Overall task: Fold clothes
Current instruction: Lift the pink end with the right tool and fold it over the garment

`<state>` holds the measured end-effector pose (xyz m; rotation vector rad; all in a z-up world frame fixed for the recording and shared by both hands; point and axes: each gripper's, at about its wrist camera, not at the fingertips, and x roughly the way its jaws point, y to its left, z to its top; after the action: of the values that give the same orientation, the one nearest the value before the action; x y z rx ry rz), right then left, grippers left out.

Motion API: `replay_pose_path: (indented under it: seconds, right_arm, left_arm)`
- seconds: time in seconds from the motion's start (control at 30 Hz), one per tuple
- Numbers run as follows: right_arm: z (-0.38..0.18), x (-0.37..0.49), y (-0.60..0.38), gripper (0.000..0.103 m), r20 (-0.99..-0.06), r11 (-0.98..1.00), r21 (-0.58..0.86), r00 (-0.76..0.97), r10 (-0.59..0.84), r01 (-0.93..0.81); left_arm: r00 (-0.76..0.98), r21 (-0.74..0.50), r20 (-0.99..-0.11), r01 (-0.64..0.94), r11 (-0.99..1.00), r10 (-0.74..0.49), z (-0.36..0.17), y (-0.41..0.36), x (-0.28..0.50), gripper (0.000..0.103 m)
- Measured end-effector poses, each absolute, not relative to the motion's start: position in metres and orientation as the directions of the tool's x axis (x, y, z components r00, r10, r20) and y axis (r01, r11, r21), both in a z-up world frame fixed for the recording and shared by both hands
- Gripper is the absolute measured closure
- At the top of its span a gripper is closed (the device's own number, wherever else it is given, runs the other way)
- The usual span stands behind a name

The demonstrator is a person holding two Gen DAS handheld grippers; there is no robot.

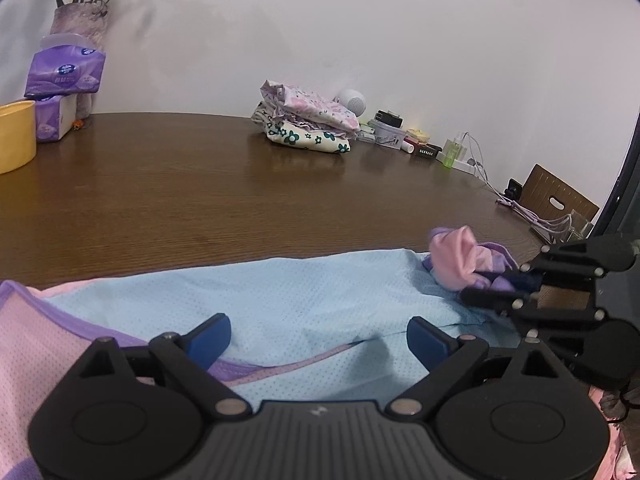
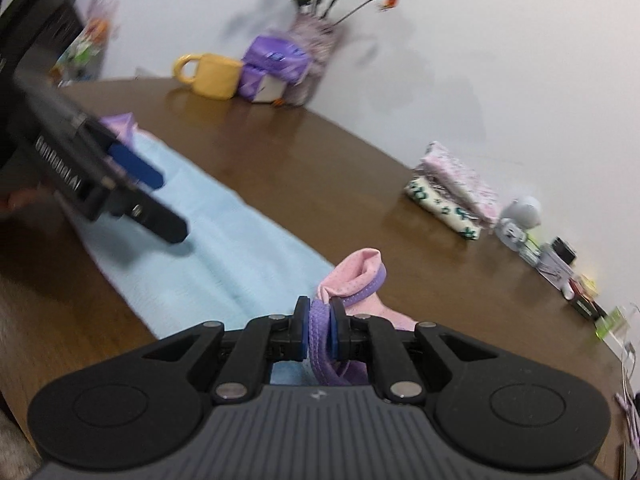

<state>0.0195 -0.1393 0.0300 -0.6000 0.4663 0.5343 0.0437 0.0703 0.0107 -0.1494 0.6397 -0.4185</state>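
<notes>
While the right gripper [image 2: 319,330] is clenching the purple hem of the pink and blue garment [image 2: 208,236] at six o'clock, the left gripper [image 1: 318,338] is hanging released over its blue panel. Farther off at two o'clock, folded floral clothes [image 1: 308,122] are lying stacked on the brown table [image 1: 180,184]. At eleven o'clock a yellow mug [image 2: 214,75] is standing beside tissue packs [image 2: 270,70] and a vase [image 2: 314,32] holding flowers; the mug's contents cannot be seen.

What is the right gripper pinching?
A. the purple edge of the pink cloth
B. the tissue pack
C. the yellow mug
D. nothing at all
A: in the right wrist view the right gripper has its jaws shut on the purple edge of the pink cloth.
</notes>
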Motion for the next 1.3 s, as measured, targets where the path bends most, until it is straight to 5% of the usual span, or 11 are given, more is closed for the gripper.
replay_pose_path:
  seconds: [0.43,0.6,0.83,0.97,1.3]
  right_arm:
    - [0.02,0.022,-0.133,0.089,-0.592,0.655,-0.405,0.729,0.344,-0.638]
    - [0.042,0.027,-0.156,0.047,-0.581,0.719,-0.216,0.679,0.449,-0.661]
    - [0.073,0.025,-0.233,0.027,-0.489,0.854,0.032,0.737,0.466,-0.519]
    - [0.066,0.026,-0.269,0.028,-0.499,0.906,0.117,0.765,0.407,-0.406]
    - [0.052,0.088,-0.247,0.077,-0.595,0.907,0.14,0.698,0.398,-0.398]
  left_arm:
    - [0.722,-0.265,-0.547,0.331,0.906,-0.424,0.011,0.07,0.044,0.008]
    - [0.722,-0.265,-0.547,0.33,0.906,-0.423,0.012,0.07,0.045,0.008]
    - [0.723,-0.258,-0.55,0.33,0.908,-0.418,0.011,0.068,0.045,0.008]
    - [0.725,-0.248,-0.553,0.327,0.912,-0.411,0.011,0.066,0.045,0.008]
    - [0.727,-0.237,-0.558,0.324,0.916,-0.402,0.01,0.065,0.045,0.008]
